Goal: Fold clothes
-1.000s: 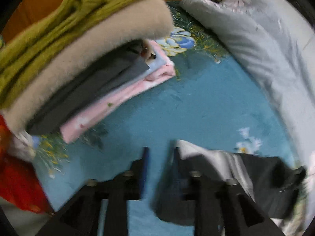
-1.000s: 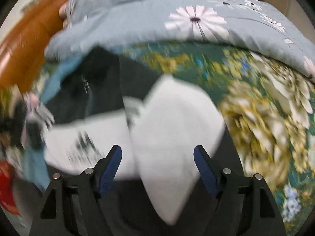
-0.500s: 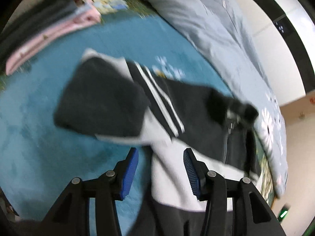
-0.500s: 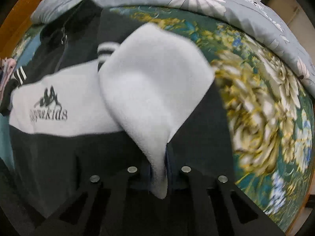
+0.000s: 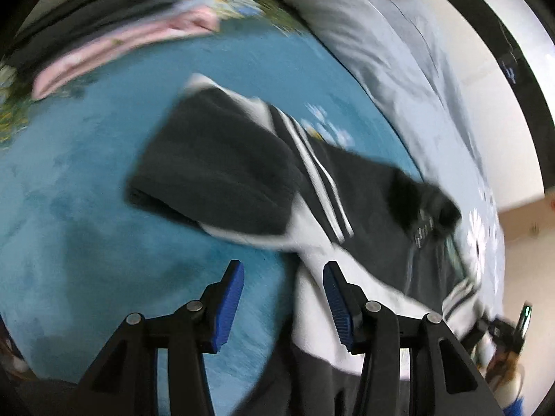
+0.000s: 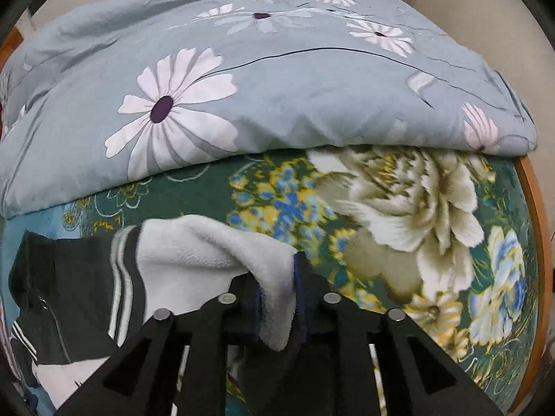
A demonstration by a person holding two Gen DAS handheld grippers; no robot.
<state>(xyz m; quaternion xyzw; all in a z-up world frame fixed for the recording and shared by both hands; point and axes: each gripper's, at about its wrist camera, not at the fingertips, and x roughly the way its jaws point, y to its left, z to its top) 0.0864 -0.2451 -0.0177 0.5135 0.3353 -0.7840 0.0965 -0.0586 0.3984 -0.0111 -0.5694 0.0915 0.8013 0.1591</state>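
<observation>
A black and white jacket [image 5: 222,163] with white stripes lies on the blue bedspread [image 5: 86,208], one dark sleeve folded across it. My left gripper [image 5: 282,298] hovers open over the jacket's near edge, its right pad beside the white panel and nothing between the pads. In the right wrist view the jacket [image 6: 69,277] lies at the lower left. Its white fleece flap [image 6: 208,249] runs into my right gripper [image 6: 277,287]. The jaws there are opening, but the fleece still fills the gap between the pads.
A stack of folded clothes [image 5: 114,45], pink and dark, lies at the far left of the bed. A grey duvet [image 6: 277,86] with white daisies is bunched along the far side. The floral bedspread [image 6: 399,208] reaches a wooden bed edge [image 6: 536,242] on the right.
My left gripper swung away from the folded stack to above the jacket and widened. My right gripper closed on the white fleece flap and carried it sideways, leaving the jacket at its left.
</observation>
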